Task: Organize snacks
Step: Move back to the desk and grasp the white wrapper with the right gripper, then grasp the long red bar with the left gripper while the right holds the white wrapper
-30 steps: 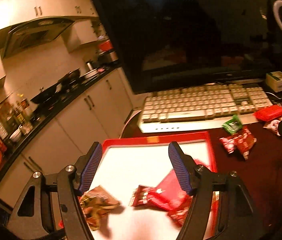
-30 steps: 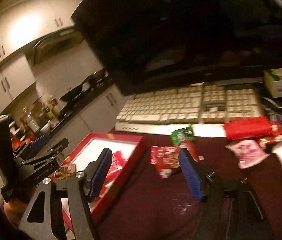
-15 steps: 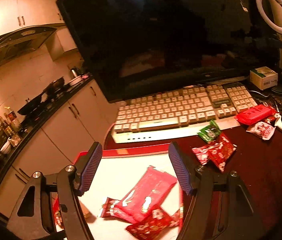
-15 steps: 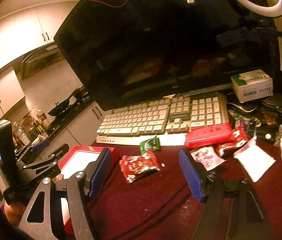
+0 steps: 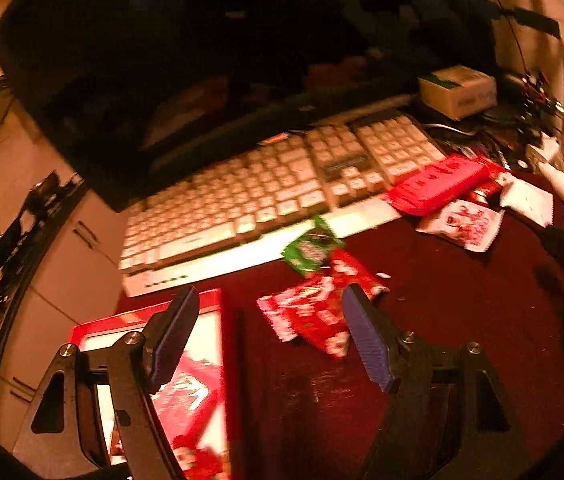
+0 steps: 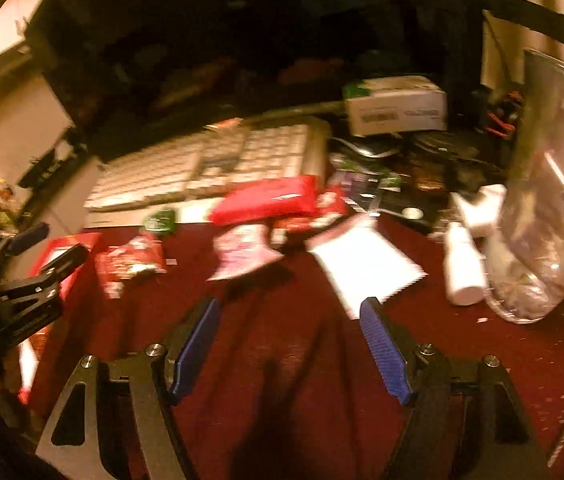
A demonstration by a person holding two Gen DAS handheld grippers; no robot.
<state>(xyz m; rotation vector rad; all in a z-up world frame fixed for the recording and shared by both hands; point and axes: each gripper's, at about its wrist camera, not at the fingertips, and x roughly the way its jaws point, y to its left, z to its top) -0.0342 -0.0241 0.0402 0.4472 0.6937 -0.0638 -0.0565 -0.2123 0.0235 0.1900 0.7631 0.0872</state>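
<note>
My left gripper [image 5: 268, 316] is open and empty, over the right rim of the red tray [image 5: 218, 304], which holds red snack packets [image 5: 186, 400]. Ahead of it lie red packets [image 5: 314, 316] and a green packet [image 5: 312, 248] on the dark red tablecloth. A long red pack [image 5: 438, 186] and a pink-white packet [image 5: 462, 224] lie further right. My right gripper [image 6: 288, 320] is open and empty above the cloth. In its view the pink-white packet [image 6: 242, 254], a white packet [image 6: 366, 266], the long red pack [image 6: 266, 200] and red packets [image 6: 130, 264] lie ahead. The left gripper [image 6: 26, 280] shows at the left.
A white keyboard [image 5: 274, 192] and a dark monitor [image 5: 186, 60] stand behind the snacks. A cardboard box [image 6: 394, 106], a white bottle [image 6: 464, 268] and a clear plastic container [image 6: 550, 184] crowd the right side. The kitchen counter [image 5: 22, 220] is far left.
Both grippers have swung to the right. The tray has slid to the lower left of the left view, and the loose packets on the cloth are now nearer both grippers.
</note>
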